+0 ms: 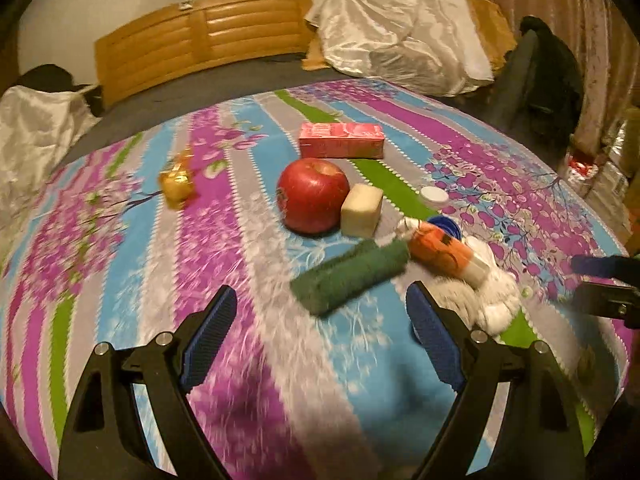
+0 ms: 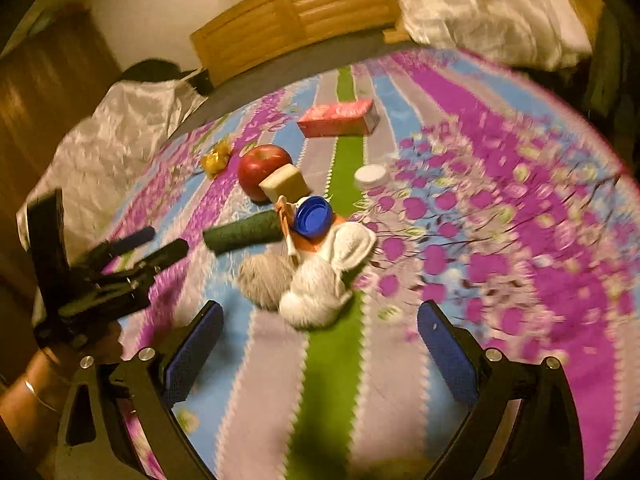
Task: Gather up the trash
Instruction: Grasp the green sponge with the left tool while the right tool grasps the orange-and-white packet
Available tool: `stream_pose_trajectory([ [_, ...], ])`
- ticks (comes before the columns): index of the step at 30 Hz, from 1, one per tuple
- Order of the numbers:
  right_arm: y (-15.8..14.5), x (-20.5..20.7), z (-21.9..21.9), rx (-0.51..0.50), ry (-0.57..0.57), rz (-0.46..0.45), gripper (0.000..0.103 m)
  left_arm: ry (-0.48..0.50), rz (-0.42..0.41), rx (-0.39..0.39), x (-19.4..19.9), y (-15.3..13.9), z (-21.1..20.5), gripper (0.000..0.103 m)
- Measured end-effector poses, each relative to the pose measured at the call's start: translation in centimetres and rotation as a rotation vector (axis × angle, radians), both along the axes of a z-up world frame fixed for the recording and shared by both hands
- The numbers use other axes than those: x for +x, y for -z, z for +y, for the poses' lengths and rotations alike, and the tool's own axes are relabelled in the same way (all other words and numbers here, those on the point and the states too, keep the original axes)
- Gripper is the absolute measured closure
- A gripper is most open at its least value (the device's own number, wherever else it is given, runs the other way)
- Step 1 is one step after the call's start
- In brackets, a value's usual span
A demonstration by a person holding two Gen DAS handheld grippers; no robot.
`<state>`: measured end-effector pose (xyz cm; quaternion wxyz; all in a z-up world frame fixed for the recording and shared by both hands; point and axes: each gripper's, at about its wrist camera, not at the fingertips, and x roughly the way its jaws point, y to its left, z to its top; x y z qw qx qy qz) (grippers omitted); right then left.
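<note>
Both cameras look forward and steeply down along their own wide-spread fingers onto a bed's striped floral sheet (image 1: 248, 240), from fairly near. The left wrist view faces the wooden headboard (image 1: 204, 36), with the apple (image 1: 312, 196) near centre. The right wrist view stands further right, the apple (image 2: 264, 166) up-left. Both share the cluttered middle, and each catches the other gripper at its edge.

Dim warm light — motion blur
</note>
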<state>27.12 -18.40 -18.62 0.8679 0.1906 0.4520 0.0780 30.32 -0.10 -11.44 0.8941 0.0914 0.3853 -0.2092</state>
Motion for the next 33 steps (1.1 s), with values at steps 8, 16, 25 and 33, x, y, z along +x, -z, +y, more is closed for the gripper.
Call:
stream_pose_trajectory([
  [8,-0.9,4.9,1.8,-0.056,-0.14,-0.069,0.026,0.137,0.018,0.023,2.8,1.8,-2.4,0.02],
  [16,2.9,9.7,4.4,-0.106,-0.299,0.062,0.095,0.178,0.085,0.04,5.2,4.3,-3.3,0.034],
  [25,-1.5,6.8,-0.7,0.474,-0.203,-0.081,0.095,0.133,0.096,-0.086,3.9,2.7,-1.6,0.091],
  [33,-1.5,2.3,-6.5,0.981,-0.01,-0.131,0.096,0.111,0.092,-0.059,1.8,2.3,-1.4,0.095],
])
